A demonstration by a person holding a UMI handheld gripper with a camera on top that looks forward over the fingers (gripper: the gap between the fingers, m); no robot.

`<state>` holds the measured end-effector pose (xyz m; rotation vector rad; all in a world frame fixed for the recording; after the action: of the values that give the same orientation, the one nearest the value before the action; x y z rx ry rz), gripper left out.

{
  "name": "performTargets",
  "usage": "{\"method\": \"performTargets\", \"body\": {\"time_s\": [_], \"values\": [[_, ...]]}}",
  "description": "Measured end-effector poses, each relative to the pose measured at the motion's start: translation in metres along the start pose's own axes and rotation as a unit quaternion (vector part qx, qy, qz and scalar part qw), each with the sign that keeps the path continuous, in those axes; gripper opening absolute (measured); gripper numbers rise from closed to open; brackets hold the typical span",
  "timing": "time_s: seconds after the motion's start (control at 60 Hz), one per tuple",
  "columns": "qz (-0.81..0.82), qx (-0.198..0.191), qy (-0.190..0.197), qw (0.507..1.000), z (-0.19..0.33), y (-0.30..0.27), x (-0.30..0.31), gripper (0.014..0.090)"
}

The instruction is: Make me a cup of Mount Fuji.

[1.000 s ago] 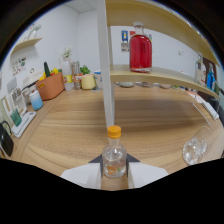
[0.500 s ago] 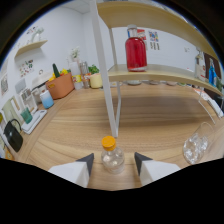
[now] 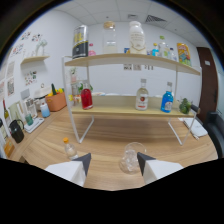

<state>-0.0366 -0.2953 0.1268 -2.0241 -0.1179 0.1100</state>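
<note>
Gripper: fingers spread apart, clamped on nothing. Clear glass stands on the wooden table in the gap between the fingertips, nearer the right one, space showing on the left side; contact on the right cannot be told.

Change from half a second ago: small bottle with orange cap was between the fingers; it now stands on the table off to the left of the left finger, free. The glass, then off to the right, is now the thing between them. View has lifted; the whole two-tier shelf shows.

Count, lower tier: three bottles — red, clear with red label, blue. Upper tier: three large containers plainly, smaller items at right too small to count. Black kettle far left.
</note>
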Motion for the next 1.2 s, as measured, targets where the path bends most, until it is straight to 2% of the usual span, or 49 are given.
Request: {"method": "performTargets", "body": {"time_s": [0.15,0.25,0.4,0.55,0.617,0.733,0.9,1.2], "values": [[0.018,0.003,0.047,0.999,-0.005,-0.008,0.08,0.0855],[0.022,0.023,0.06,0.998,0.0,-0.036,0.118,0.0858],[0.026,0.067,0.061,0.996,0.021,-0.091,0.151,0.0855],[0.033,0.088,0.05,0.994,0.057,-0.127,0.169,0.0842],[0.027,0.091,0.048,0.994,0.073,-0.136,0.176,0.0805],[0.028,0.077,0.048,0.996,0.1,-0.136,0.183,0.0676],[0.033,0.057,0.051,0.997,0.123,-0.127,0.189,0.0377],[0.022,0.075,0.057,0.995,0.11,-0.134,0.19,0.0361]]}}
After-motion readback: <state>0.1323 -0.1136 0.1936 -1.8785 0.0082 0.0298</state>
